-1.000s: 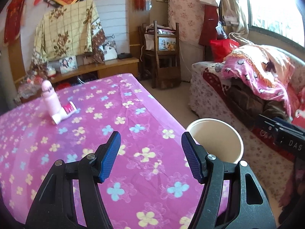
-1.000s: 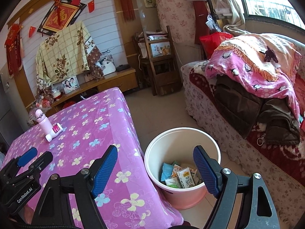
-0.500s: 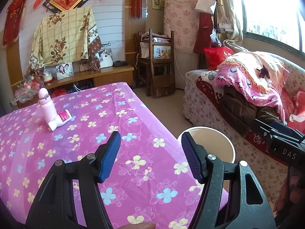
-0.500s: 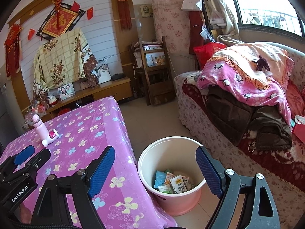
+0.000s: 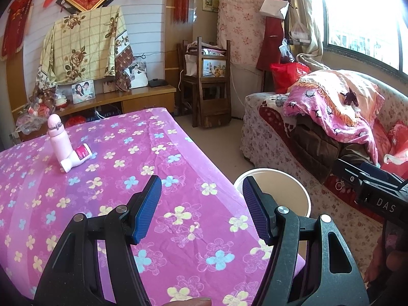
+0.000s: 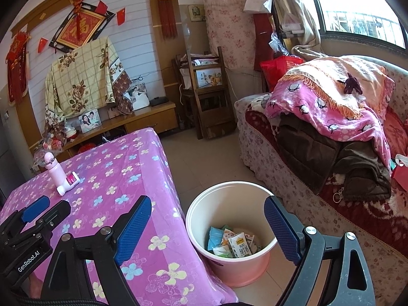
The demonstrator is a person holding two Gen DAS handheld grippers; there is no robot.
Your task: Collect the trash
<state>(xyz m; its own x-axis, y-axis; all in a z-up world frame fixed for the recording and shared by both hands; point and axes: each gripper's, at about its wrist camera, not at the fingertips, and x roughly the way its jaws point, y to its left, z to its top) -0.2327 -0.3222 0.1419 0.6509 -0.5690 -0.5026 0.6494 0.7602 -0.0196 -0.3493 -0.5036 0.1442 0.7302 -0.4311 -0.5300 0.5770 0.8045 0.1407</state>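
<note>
A pink bin (image 6: pixel 239 267) stands on the floor beside the table's right edge; several wrappers and a small carton (image 6: pixel 239 247) lie in it. Its rim also shows in the left wrist view (image 5: pixel 293 178). My left gripper (image 5: pixel 201 210) is open and empty above the table with the purple flowered cloth (image 5: pixel 114 178). My right gripper (image 6: pixel 207 227) is open and empty, held above the bin. The left gripper also shows at the left of the right wrist view (image 6: pixel 35 209).
A pink bottle (image 5: pixel 57 140) stands at the table's far left with a small white and pink bottle (image 5: pixel 76 156) lying against it. A sofa with blankets (image 6: pixel 331 127) lies right of the bin. A wooden chair (image 6: pixel 206 97) and a low cabinet (image 6: pixel 142 119) stand behind.
Both grippers have drawn back and risen a little, so the table, bin and room look smaller and farther. Both stayed open and empty.
</note>
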